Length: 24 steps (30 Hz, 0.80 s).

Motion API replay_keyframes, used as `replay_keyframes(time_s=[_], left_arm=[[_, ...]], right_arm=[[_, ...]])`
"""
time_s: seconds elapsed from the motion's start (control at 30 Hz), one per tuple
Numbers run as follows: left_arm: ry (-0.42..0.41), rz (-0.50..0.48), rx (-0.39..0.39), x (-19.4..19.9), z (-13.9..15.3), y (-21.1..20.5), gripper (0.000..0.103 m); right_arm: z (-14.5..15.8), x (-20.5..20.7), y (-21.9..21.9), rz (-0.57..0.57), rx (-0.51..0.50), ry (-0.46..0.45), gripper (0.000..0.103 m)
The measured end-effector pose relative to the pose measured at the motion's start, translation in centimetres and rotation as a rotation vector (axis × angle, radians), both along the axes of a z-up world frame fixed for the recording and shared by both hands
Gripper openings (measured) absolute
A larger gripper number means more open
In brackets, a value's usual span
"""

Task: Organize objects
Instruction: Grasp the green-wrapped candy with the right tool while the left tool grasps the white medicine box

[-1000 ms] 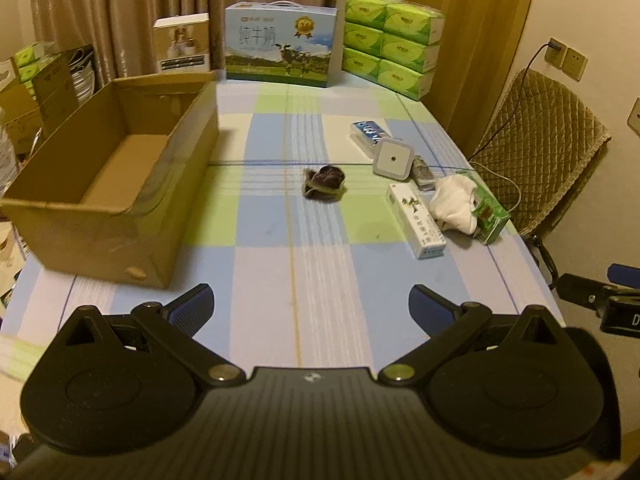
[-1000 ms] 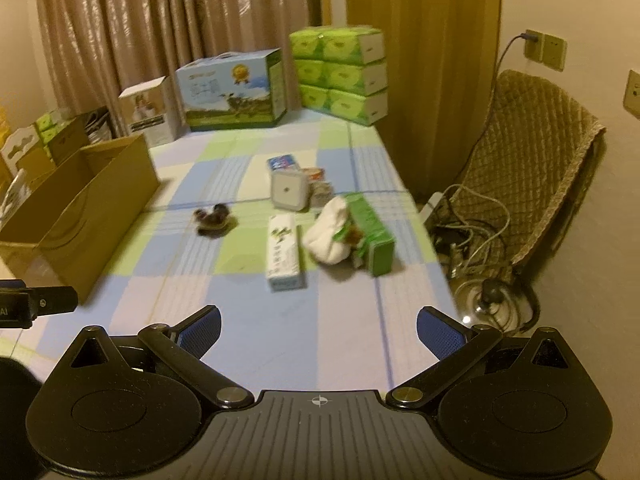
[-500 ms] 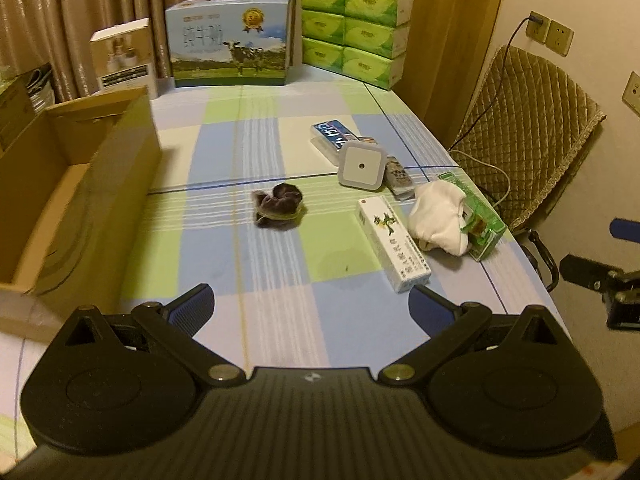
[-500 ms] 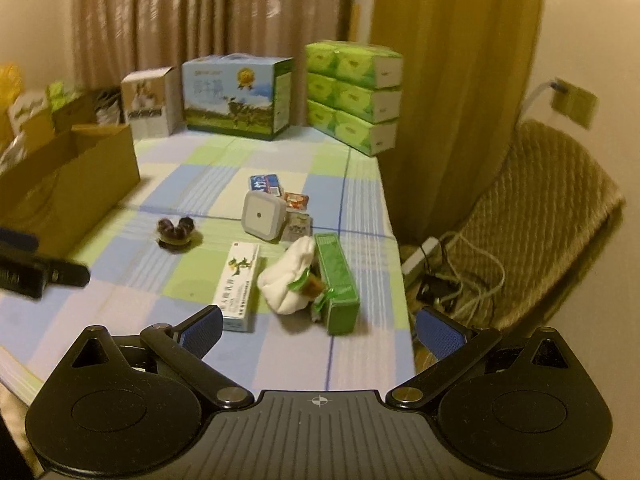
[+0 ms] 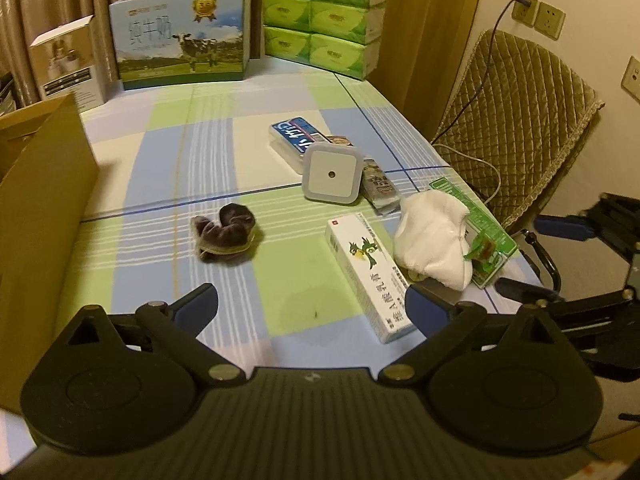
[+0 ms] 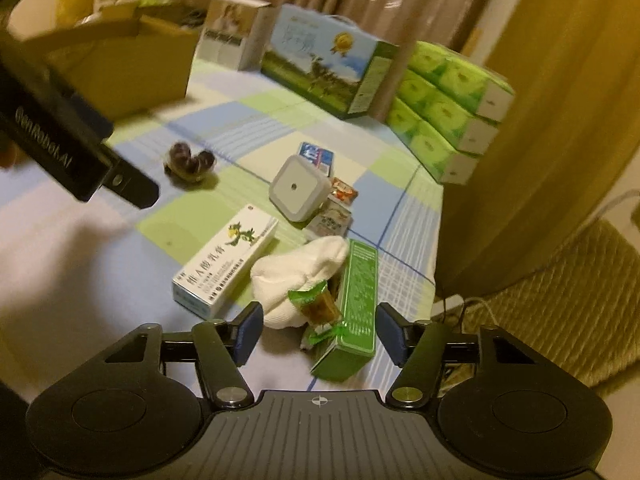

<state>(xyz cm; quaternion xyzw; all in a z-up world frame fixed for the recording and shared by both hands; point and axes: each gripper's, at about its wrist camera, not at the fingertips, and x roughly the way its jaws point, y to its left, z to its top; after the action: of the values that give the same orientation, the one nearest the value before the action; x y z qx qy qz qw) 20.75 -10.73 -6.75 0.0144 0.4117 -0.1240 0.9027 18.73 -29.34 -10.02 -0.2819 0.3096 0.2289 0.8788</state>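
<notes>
A table [image 5: 168,160] covered in a blue, green and white checked cloth fills both views. At its left edge stands a large open cardboard box [image 5: 36,184]. Along the far edge stand a milk carton case [image 5: 182,36] printed with a cow, a smaller white box [image 5: 68,64] to its left, and a stack of green tissue packs [image 5: 324,16] to its right. A quilted chair [image 5: 520,120] sits beside the table on the right.

Small things lie together near the table's right side. A long white medicine box [image 5: 370,276] lies flat, just beside a rolled white sock [image 5: 432,236] that rests against a green box [image 6: 356,304], with a green-wrapped snack [image 6: 316,304] touching both. Farther back sit a square white night light [image 5: 331,174], a blue and white packet [image 5: 296,138] and small snack sachets [image 5: 378,188]. A dark hair scrunchie [image 5: 226,234] lies alone nearer the middle.

The left gripper [image 5: 312,312] hovers above the table's near edge, fingers spread wide and holding nothing. The right gripper [image 6: 318,334] is low over the sock and green box, fingers wide on either side of them, not touching.
</notes>
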Motion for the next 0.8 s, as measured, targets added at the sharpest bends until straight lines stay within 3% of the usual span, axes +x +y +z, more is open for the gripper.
replay_keyframes(time_s=[0.23,0.4,0.5,0.67,0.8], left_arm=[[0.023,-0.018,-0.011,1.3,-1.7,-0.9,0.098],[0.031,-0.028,-0.018,1.8,-2.4,-1.4,0.097],[0.040,-0.041,-0.024,2.1,-2.9,-1.8,0.094],[0.042,-0.056,-0.042,2.7,-3.5,-2.6,0.092],[0.045,-0.078,-0.051,3.5,-4.1,-3.7,0.091]], right_arm=[[-3.5,1.5,1.4,0.092,-0.189,-0.066,0.046],[-4.6,2.4,1.6,0.122,-0.227,-0.076,0.038],[-4.7,2.5,1.6,0.125,-0.234,-0.092,0.019],[-3.8,2.5,1.2,0.097,-0.170,-0.085,0.017],[-2.2,2.8,0.3,0.020,-0.023,-0.035,0.017]])
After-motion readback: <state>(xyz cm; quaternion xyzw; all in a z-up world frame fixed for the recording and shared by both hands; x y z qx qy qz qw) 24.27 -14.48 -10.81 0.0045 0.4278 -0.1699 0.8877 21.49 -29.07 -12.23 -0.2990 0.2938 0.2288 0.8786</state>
